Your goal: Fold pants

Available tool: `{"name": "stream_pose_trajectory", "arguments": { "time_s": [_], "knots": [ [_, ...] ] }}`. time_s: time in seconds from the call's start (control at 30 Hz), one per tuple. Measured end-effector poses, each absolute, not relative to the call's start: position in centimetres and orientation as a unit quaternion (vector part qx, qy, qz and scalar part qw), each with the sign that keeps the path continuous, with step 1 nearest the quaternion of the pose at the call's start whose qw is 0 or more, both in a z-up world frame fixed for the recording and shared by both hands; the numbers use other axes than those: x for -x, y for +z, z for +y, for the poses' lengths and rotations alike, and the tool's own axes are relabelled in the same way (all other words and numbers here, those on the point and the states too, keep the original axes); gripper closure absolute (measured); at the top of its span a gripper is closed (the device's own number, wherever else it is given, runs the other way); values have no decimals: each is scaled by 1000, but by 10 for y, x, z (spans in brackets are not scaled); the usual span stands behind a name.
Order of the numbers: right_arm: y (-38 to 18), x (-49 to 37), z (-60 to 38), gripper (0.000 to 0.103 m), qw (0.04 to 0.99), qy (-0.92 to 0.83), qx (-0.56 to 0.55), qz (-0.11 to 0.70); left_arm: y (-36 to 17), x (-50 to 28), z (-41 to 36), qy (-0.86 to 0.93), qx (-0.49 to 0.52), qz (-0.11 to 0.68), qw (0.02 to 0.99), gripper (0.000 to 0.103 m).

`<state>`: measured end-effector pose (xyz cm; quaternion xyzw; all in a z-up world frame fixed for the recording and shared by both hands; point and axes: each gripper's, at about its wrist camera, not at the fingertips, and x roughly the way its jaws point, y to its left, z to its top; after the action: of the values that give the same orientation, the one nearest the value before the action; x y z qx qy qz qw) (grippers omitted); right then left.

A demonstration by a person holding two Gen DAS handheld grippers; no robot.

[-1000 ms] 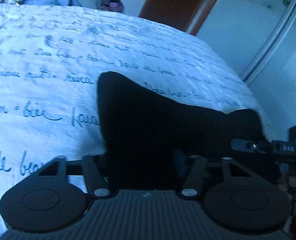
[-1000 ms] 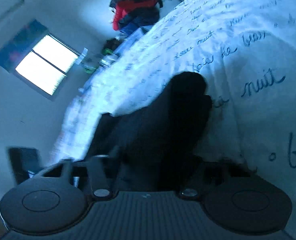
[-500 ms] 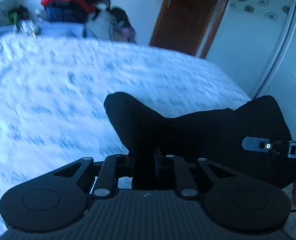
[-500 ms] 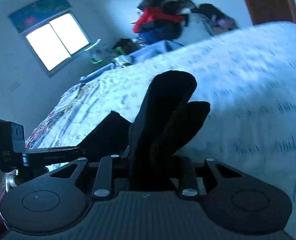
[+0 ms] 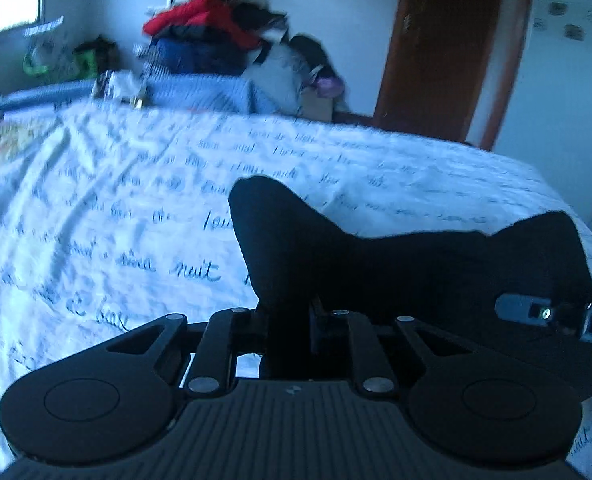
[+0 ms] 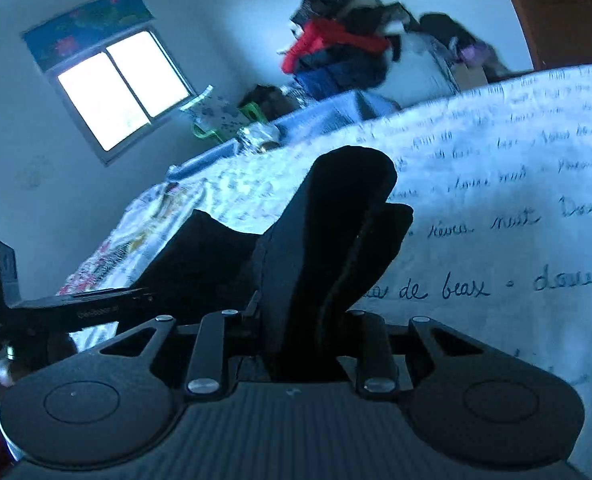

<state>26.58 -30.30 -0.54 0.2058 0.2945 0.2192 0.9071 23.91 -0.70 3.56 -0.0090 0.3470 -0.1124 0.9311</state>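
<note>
Bed (image 5: 95, 208) under a white cover printed with blue handwriting, filling most of both views. Behind it one bright window (image 6: 123, 88), one brown door (image 5: 452, 48), one heap of clothes (image 5: 211, 36) topped in red. One pair of black pants (image 5: 376, 264), lifted off the cover and stretched between two grippers. Left gripper (image 5: 287, 320) clenched on one bunched edge; right gripper (image 6: 300, 320) clamped on the other, cloth standing up between the fingers.

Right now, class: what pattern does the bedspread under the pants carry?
White bedspread covered in rows of dark handwritten script, clearest in the right wrist view.
</note>
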Motion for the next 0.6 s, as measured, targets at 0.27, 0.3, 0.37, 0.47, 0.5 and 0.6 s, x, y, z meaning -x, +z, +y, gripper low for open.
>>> {"name": "stream_pose_trajectory", "arguments": {
  "time_s": [0.27, 0.3, 0.37, 0.47, 0.5, 0.6],
  "knots": [
    [-52, -284, -329, 52, 887, 154, -268, 343, 10, -248, 6, -72, 8, 376, 924, 58],
    [-53, -279, -336, 52, 884, 151, -283, 340, 12, -243, 8, -62, 2, 370, 927, 52],
    [-51, -263, -349, 49, 887, 132, -298, 327, 16, -231, 10, -40, -24, 362, 931, 39],
    [-28, -230, -344, 46, 931, 49, -216, 291, 22, -209, 8, -25, -56, 348, 936, 27],
    [-21, -221, -336, 46, 943, 39, -181, 277, 24, -201, 5, -28, -60, 344, 936, 23],
    [-4, -193, -305, 46, 964, 80, -91, 237, 21, -181, -5, -66, -59, 344, 935, 20]
  ]
}}
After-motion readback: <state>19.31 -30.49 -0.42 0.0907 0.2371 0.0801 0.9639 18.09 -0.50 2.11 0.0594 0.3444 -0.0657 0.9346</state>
